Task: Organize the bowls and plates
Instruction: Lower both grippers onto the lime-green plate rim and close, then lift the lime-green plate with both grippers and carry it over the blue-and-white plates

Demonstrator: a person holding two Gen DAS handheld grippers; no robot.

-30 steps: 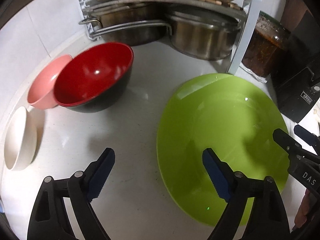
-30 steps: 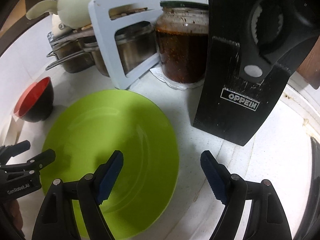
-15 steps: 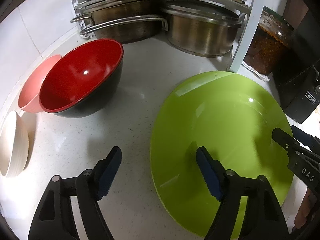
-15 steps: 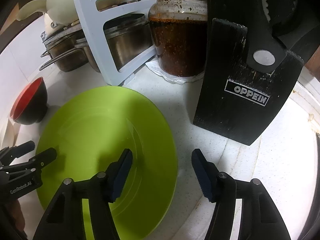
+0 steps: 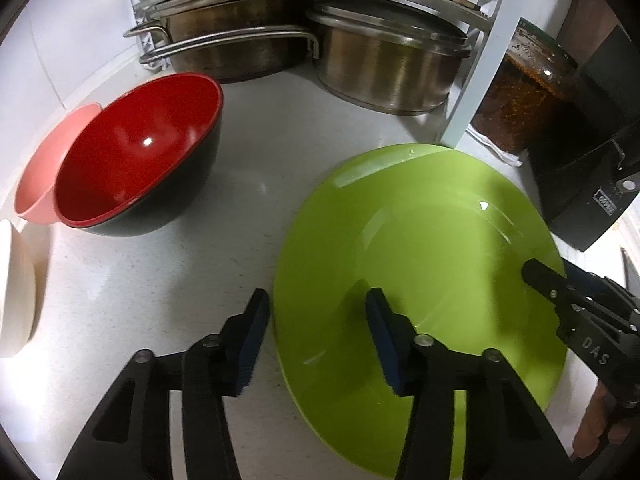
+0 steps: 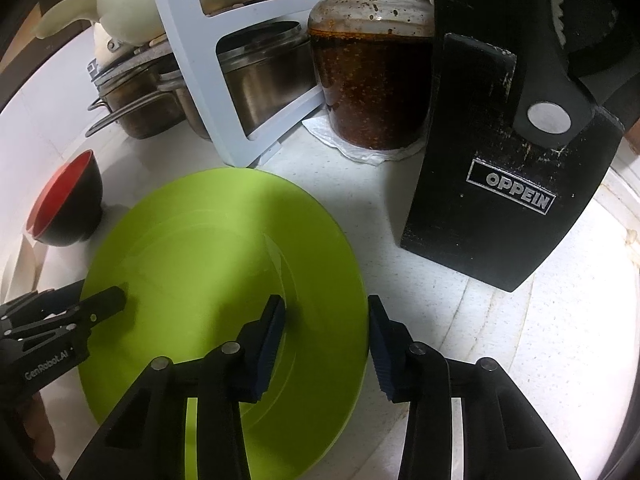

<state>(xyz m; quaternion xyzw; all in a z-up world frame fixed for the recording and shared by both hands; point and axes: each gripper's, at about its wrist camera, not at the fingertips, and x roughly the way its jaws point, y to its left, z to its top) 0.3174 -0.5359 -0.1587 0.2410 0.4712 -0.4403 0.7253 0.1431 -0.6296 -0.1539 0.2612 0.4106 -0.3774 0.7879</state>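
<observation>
Plate point(image 5: 420, 248) rim between tool point(image 5: 316, 340) fingers

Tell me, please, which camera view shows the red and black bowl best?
The left wrist view: the red and black bowl sits close and large, its red inside and black outside plain. The right wrist view shows it only small, at the left edge.

left gripper point(image 5: 316, 340): black plastic arms, dark blue ribbed pads, round silver rivets behind the pads | seen from the other tongs: white "GenRobot.AI" lettering | right gripper point(image 6: 326, 344): same black build, blue pads, silver rivets, white "DAS" lettering
</observation>
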